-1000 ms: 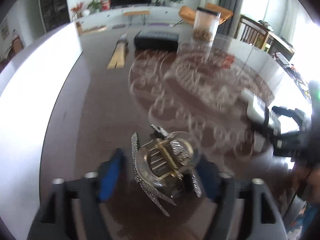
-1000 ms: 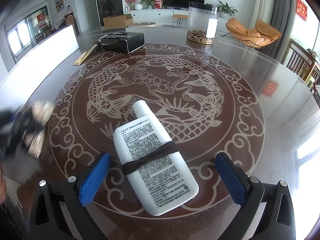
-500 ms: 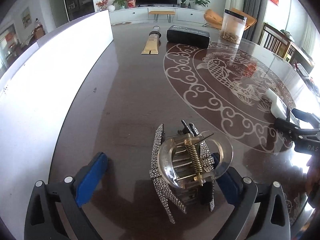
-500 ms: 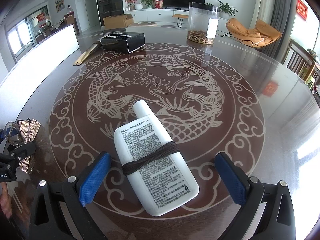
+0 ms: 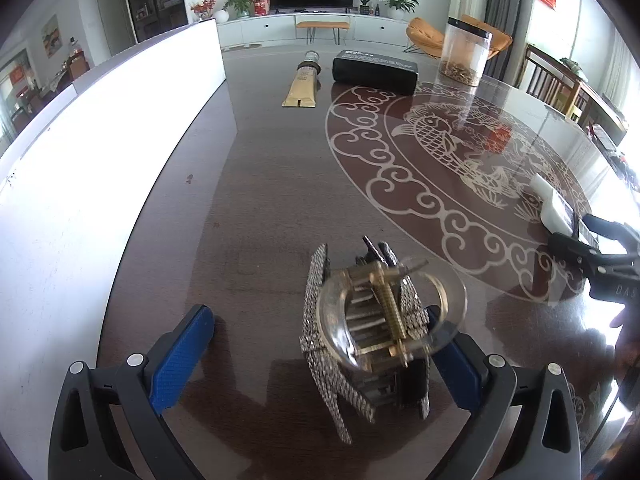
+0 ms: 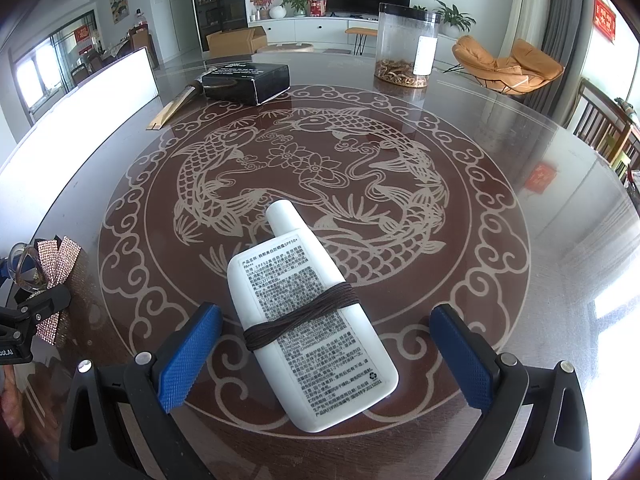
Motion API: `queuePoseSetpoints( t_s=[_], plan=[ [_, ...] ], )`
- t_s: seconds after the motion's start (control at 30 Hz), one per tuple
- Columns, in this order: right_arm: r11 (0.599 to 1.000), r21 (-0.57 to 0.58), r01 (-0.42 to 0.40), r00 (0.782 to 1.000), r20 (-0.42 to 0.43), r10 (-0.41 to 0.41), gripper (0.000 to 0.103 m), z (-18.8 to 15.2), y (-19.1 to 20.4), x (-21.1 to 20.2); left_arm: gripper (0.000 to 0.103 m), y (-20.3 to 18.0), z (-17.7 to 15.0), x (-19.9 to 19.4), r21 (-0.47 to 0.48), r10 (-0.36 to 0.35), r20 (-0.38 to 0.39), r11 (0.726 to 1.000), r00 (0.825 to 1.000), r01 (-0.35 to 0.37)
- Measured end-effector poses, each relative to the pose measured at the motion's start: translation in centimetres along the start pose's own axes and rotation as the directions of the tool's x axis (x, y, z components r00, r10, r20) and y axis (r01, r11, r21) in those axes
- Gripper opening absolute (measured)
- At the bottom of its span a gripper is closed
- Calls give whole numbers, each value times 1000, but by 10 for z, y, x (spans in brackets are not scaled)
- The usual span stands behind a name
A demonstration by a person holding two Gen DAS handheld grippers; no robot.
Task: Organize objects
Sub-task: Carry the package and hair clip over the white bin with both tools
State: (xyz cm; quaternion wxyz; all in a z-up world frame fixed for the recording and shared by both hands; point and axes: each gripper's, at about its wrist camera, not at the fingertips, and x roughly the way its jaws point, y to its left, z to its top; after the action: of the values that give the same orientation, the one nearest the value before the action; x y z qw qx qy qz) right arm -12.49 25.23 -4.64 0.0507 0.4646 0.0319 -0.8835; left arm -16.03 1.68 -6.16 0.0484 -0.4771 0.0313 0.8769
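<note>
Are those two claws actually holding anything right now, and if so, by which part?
Nothing is held. The left claw stands wide open around the rhinestone hair clip; the right claw is open around the white bottle, which lies on the table.

The white bottle (image 6: 308, 320) had small black writing on its back, and only "SPF50+" near the top could be read. A recycling sign sat near its bottom corner. The black box (image 6: 246, 82) had tiny white words, too small to read.
</note>
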Motion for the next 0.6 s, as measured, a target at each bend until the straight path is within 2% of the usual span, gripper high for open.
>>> queuePoseSetpoints(
  t_s=[0.03,0.1,0.13,0.17,0.2,0.23,0.27,0.37,0.5,0.6],
  plan=[
    [1000,-9,-7,1000,-18,7,103,2,0,1,103,-1,-1,0,5,-3,0,1000,1000,3],
    [997,-65,-46,994,-100,40,103,12,3,6,85,-3,-2,-3,14,-12,24,1000,1000,11],
    [992,-99,-77,988,-140,63,103,19,5,8,63,-6,-2,-5,26,-16,41,1000,999,15],
    [987,-116,-109,983,-162,89,101,24,6,10,54,-8,-2,-7,38,-20,52,999,998,18],
    [984,-126,-123,980,-171,101,88,27,6,10,54,-10,-2,-8,47,-12,56,999,998,9],
    [982,-156,-105,982,-171,78,79,30,8,9,53,-11,-3,-8,51,-10,64,999,998,7],
    [978,-171,-123,981,-171,93,56,32,9,6,53,-10,-4,-8,50,-9,66,999,998,5],
    [975,-177,-131,977,-192,96,54,36,13,-2,53,-2,-4,-20,4,-30,97,1000,995,30],
    [976,-157,-150,982,-138,129,54,41,18,-30,53,17,-6,-55,-102,-86,173,989,981,104],
    [973,-156,-169,983,-93,156,54,58,33,-49,53,38,-3,-90,-154,-98,239,978,966,137]
  ],
)
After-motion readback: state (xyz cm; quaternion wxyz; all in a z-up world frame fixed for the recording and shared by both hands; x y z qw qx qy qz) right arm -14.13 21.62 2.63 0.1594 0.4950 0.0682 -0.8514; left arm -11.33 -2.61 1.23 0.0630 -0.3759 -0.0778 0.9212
